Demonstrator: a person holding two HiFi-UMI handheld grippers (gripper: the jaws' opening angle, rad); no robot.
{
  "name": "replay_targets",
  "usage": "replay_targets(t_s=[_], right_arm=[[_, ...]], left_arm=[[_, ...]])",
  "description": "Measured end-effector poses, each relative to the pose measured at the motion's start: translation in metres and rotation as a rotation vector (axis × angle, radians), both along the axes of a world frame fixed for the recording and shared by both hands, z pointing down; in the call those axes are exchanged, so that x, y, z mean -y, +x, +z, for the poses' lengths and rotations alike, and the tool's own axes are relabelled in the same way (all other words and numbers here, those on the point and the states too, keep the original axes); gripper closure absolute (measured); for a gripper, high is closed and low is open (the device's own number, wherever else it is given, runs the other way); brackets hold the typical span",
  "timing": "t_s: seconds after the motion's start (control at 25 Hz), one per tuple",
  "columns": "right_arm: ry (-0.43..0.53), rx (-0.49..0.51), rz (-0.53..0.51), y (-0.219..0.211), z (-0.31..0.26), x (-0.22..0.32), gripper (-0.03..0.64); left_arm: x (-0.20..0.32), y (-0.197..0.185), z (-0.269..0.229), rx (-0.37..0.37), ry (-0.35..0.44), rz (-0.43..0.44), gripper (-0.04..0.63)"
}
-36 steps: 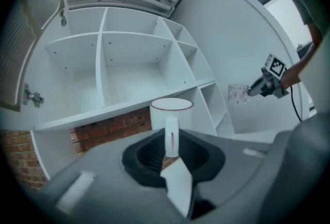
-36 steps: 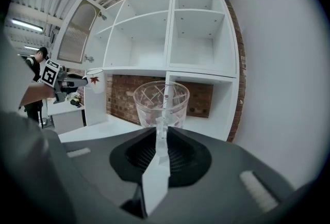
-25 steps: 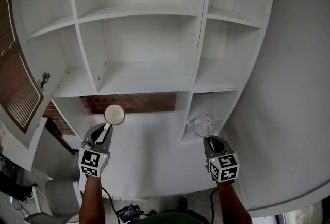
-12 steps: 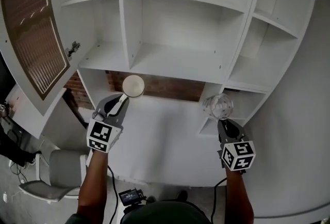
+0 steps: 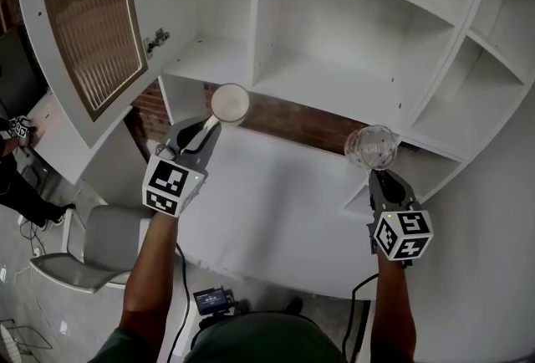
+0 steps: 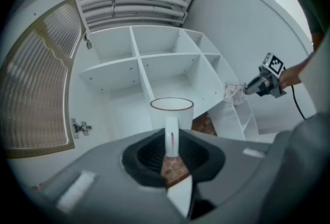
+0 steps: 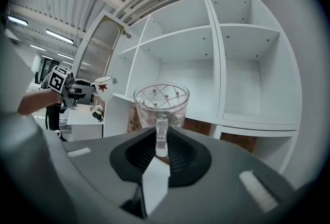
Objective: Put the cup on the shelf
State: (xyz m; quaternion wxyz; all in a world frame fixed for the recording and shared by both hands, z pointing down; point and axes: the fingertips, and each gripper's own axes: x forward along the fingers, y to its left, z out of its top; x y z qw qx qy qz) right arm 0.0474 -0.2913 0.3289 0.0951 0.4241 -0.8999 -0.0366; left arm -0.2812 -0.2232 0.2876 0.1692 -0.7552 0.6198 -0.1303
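Head view: your left claw [image 5: 211, 127] pinches the handle of the white cup [image 5: 230, 104], and your right claw [image 5: 375, 173] pinches the handle of the glass cup [image 5: 372, 147]. Both cups are in the air on the near side of the shelf [image 5: 334, 89], not on it. Versus a second ago both sit higher. The white cup was below the brick strip [image 5: 292, 120] and is now at its top edge; the glass cup is at the strip's right end. The cabinet door [image 5: 88, 18] fills more of the left.
Left gripper view: jaws clamped on the white handle, cup upright.
Right gripper view: jaws clamped on the glass handle, cup upright, open compartments beyond.
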Motion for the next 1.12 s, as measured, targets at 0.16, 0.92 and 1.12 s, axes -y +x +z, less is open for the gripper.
replay_targets(t_s=[0.16, 0.92, 1.12], right_arm=[[0.007, 0.001, -0.032, -0.022, -0.004, 0.005, 0.568], [0.037, -0.013, -0.163, -0.117, -0.039, 0.033, 0.568], [0.044, -0.023, -0.174, -0.133, -0.052, 0.041, 0.568]], left_arm=[[-0.006, -0.019, -0.003, -0.002, 0.004, -0.029, 0.538], [-0.009, -0.102, -0.037, -0.042, 0.012, -0.161, 0.537], [0.006, -0.114, -0.045, -0.062, 0.004, -0.159, 0.537]])
